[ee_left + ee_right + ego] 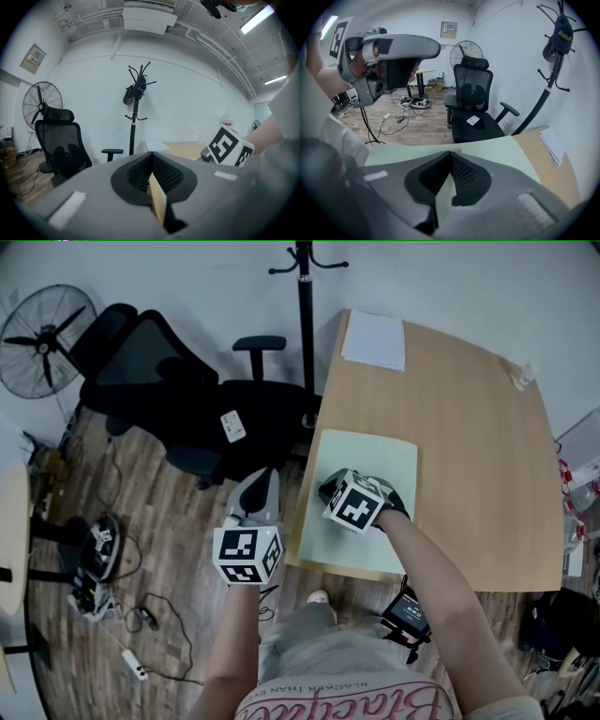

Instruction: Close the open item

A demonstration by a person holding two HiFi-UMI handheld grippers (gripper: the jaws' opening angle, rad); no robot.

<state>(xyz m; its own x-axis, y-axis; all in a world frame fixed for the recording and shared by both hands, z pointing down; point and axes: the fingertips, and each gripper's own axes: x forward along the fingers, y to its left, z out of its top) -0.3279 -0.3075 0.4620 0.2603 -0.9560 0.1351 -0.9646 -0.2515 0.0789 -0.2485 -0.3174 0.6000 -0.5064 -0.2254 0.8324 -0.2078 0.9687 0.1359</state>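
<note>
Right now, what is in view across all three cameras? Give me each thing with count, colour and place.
table: 1, light wood, right of centre
green sheet: 1, pale green, flat on the table's near left part
paper stack: 1, white, table's far left corner
office chair: 1, black, on the floor left of the table
card: 1, white, on the chair seat
coat stand: 1, black, by the table's far left corner
fan: 1, black, far left
power strip: 1, white, on the floor among cables
left gripper: 1, grey, jaws together, off the table's left edge
right gripper: 1, grey, jaws together, over the green sheet
</note>
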